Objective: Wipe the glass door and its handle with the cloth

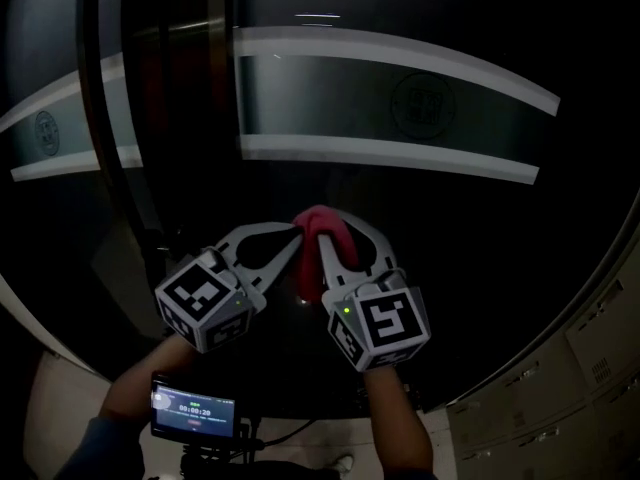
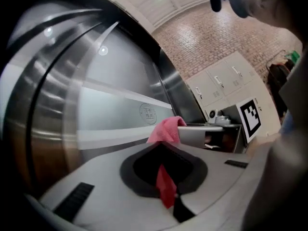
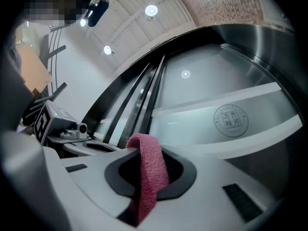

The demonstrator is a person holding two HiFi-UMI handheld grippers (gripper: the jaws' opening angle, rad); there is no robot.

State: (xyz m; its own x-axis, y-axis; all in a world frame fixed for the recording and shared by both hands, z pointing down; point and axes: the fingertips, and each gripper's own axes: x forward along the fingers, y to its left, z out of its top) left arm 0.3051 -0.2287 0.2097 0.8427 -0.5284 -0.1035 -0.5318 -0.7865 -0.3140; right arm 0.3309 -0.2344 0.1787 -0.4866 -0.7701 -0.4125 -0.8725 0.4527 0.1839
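Cloth (image 1: 327, 222) held close in front of the glass door (image 1: 420, 183)
The left gripper (image 1: 297, 235) and right gripper (image 1: 326, 243) were both clenched on it; its long axis hung roughly vertical, with the folded top towards the door.

Two grey plastic tools show, left gripper (image 1: 297, 235) and right gripper (image 1: 322, 250); one pink terry cloth (image 1: 326, 224) sits between their fingertips; one dark glass door (image 1: 460, 230) stands beyond.

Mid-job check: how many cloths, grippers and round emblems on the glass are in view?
Cloths: 1, pink cloth
Grippers: 2, left gripper and right gripper, both shut on the pink cloth
Round emblems: 2, on the glass door
Total: 5
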